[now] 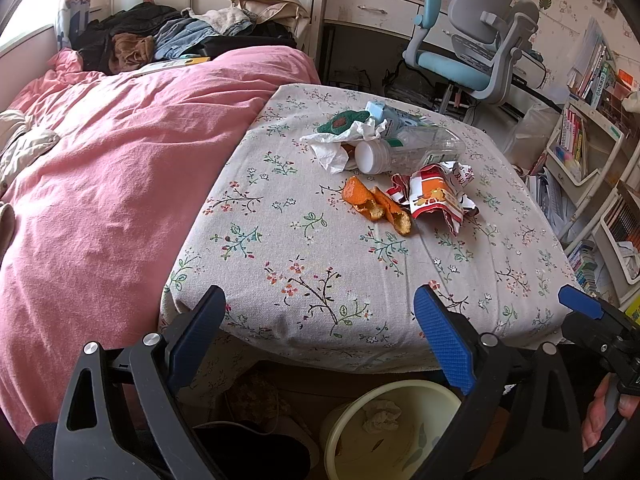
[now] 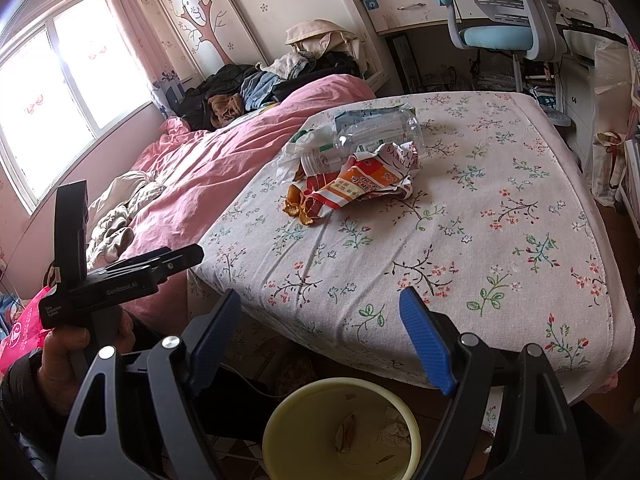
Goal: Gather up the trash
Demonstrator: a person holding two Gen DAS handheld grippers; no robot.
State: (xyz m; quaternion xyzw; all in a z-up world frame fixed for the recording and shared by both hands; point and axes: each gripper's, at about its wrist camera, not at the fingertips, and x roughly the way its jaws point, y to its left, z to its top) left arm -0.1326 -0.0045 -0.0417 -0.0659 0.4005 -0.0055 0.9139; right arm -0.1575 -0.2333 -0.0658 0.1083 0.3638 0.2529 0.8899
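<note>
Near edge of the table: both claws hang just short of the floral cloth, above the bin on the floor.
Left claw (image 1: 320, 304): fingers spread wide apart, nothing between the blue pads, touching nothing.
Right claw (image 2: 320, 308): also wide apart and empty; its blue tip pokes into the left camera's right side.
Table (image 2: 500, 240): floral-covered top beside the pink bed (image 1: 100, 160), trash heaped toward its far side.
Orange peel (image 1: 378, 206): nearest piece in the left view, a curled strip whose long axis runs from far-left to near-right, pith side partly up.
Snack wrapper (image 1: 438, 196): red, white and orange, crumpled flat, touching the peel's right end.
Plastic bottle (image 1: 404, 150): clear, lying on its side just behind the wrapper, white cap pointing left and toward the camera, long axis running away to the right.
Tissue (image 1: 340, 142): white wad pressed against the cap end of the bottle, with a green packet and a pale blue carton behind it.
Bin (image 2: 342, 432): pale yellow and round, below the table edge, with a crumpled tissue and a scrap already inside.
</note>
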